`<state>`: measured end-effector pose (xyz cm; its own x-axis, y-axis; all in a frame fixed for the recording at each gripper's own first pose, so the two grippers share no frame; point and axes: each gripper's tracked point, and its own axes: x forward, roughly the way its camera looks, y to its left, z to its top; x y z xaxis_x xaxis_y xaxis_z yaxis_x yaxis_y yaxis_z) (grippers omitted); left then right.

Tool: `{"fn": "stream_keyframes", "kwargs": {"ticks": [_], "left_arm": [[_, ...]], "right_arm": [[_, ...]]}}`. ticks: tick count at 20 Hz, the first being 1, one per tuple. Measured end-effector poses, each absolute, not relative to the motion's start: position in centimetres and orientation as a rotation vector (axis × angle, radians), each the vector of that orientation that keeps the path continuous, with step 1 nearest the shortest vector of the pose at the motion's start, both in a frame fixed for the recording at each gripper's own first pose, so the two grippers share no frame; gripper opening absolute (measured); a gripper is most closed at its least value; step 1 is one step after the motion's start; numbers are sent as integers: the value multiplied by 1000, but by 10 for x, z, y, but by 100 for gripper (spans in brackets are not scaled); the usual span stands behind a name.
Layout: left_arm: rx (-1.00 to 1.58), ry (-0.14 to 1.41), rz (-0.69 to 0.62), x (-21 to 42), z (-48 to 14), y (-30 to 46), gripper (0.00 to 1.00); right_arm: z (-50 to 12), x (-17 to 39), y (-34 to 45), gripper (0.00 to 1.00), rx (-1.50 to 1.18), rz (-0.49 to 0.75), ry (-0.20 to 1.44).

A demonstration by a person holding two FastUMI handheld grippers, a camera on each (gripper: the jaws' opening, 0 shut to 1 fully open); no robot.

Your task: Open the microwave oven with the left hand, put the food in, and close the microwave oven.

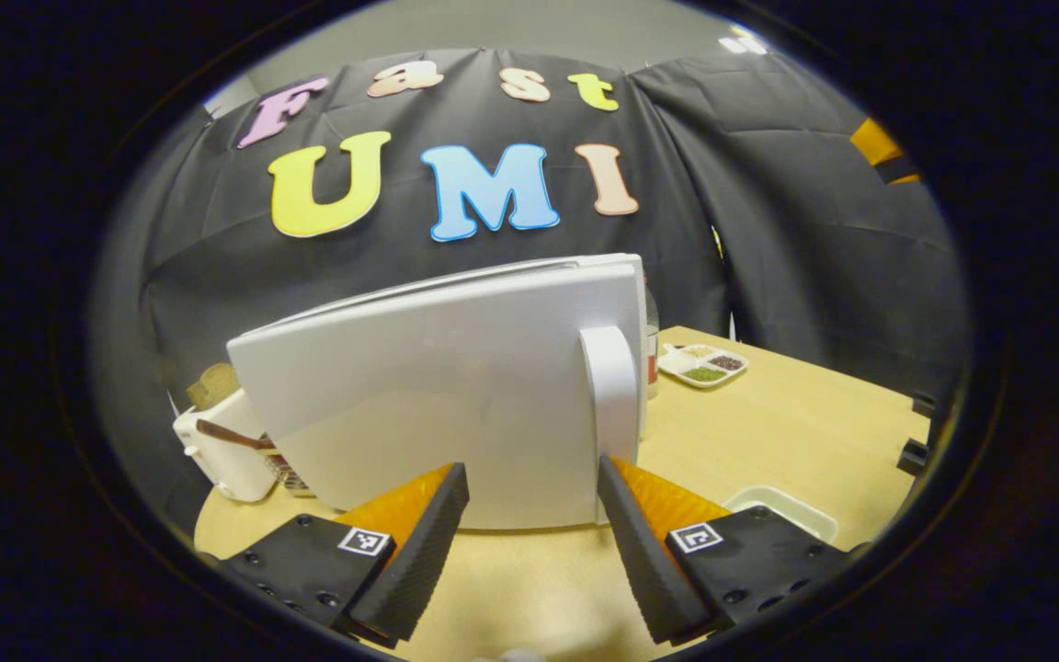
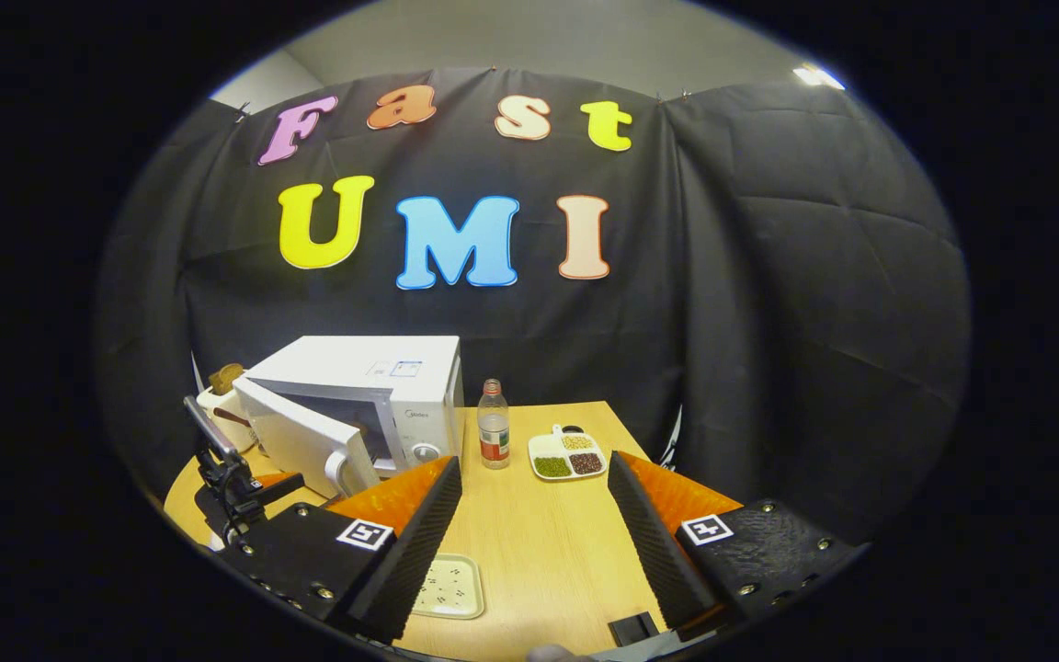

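door-opening step: swing microwave door (image 1: 419, 405) fully by handle (image 1: 610, 405) with unclenched left gripper (image 1: 529, 515), then load food.

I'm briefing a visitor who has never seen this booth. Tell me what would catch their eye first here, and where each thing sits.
The white microwave at the table's back left stands out, its door swung partly open and looming right in front of the left tool, whose fingers are spread. Beside it stand a clear bottle and a divided dish of grains. Nearer the right tool, a pale tray lies on the wooden table.
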<state>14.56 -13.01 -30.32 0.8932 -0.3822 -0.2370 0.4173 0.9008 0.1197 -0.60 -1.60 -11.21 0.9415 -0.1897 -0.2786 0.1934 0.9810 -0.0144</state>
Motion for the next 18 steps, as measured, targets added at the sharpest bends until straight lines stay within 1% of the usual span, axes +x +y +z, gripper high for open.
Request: {"fn": "stream_keyframes", "kwargs": {"ticks": [1,2,3,5,6,9,12,14,16,17,18], "left_arm": [[170,210,-415,151,-303,-133,95],[173,208,-416,157,-303,-137,94],[179,206,-414,164,-302,-140,96],[179,200,-407,175,-303,-147,98],[167,201,-403,179,-302,-151,96],[139,211,-385,191,-303,-157,97],[117,219,-368,200,-304,-165,94],[121,214,-348,208,-302,-167,97],[106,222,-315,217,-300,-165,97],[72,240,-322,220,-304,-168,97],[44,249,-316,219,-305,-171,100]], "right_arm": [[-113,-6,-20,98,17,-205,285],[-113,-6,-23,94,23,-213,288],[-113,-6,-26,98,28,-221,288],[-115,-5,-31,98,33,-230,294],[-117,-5,-33,98,32,-235,296],[-121,-4,-36,98,33,-236,309],[-120,-2,-41,98,24,-239,309],[-119,0,-43,98,23,-240,307],[-119,-2,-47,98,16,-243,308],[-117,-3,-48,98,17,-241,307],[-117,-3,-49,98,16,-244,307]]}}
